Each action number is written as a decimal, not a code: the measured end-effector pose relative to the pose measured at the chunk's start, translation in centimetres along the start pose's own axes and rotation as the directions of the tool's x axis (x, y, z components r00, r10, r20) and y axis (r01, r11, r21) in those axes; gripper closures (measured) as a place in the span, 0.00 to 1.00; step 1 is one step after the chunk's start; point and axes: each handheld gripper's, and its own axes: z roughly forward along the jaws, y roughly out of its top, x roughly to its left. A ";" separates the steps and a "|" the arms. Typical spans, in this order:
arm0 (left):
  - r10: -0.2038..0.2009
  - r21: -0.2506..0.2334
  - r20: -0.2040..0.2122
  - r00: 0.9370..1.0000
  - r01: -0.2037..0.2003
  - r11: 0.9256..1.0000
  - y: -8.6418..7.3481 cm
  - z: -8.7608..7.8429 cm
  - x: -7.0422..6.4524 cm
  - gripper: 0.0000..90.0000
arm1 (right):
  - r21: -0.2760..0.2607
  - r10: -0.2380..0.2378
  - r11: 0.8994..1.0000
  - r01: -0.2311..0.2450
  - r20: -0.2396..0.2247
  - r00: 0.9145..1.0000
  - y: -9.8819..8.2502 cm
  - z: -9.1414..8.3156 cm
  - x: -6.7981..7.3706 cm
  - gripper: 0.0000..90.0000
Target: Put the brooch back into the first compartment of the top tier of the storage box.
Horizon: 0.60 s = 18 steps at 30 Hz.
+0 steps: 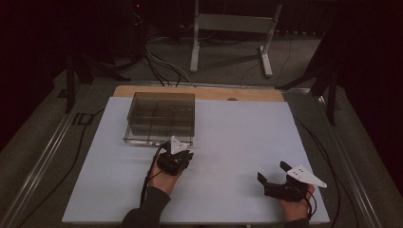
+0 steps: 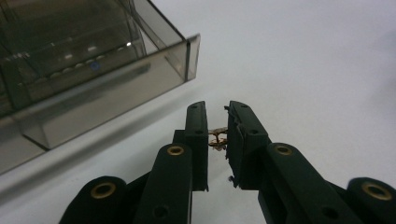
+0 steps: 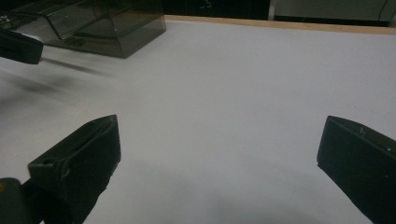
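A smoky transparent compartment box stands at the back left of the white table. My left gripper hovers just in front of the box's near right corner. In the left gripper view it is shut on a tiny gold-coloured metal piece, with the box up and to the left. My right gripper rests near the front right of the table, jaws wide apart. Nothing lies between its jaws in the right gripper view, and the box is far off at the upper left.
A wooden strip edges the table's far side. Metal rails run along both sides, with cables on the floor behind and a white stand beyond. The left gripper's tip shows at the left edge of the right gripper view.
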 end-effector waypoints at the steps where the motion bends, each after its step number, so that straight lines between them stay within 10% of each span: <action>1: 0.000 -0.004 0.001 1.000 0.000 1.000 0.1 -0.1 0.0 0.89 | 0.002 0.000 1.000 0.000 0.000 1.000 0.0 0.0 0.0 0.00; 18: 0.007 -0.051 0.010 1.000 -0.006 0.999 1.0 -2.4 0.8 0.89 | 0.004 -0.001 1.000 0.001 -0.001 1.000 0.0 0.0 0.0 0.00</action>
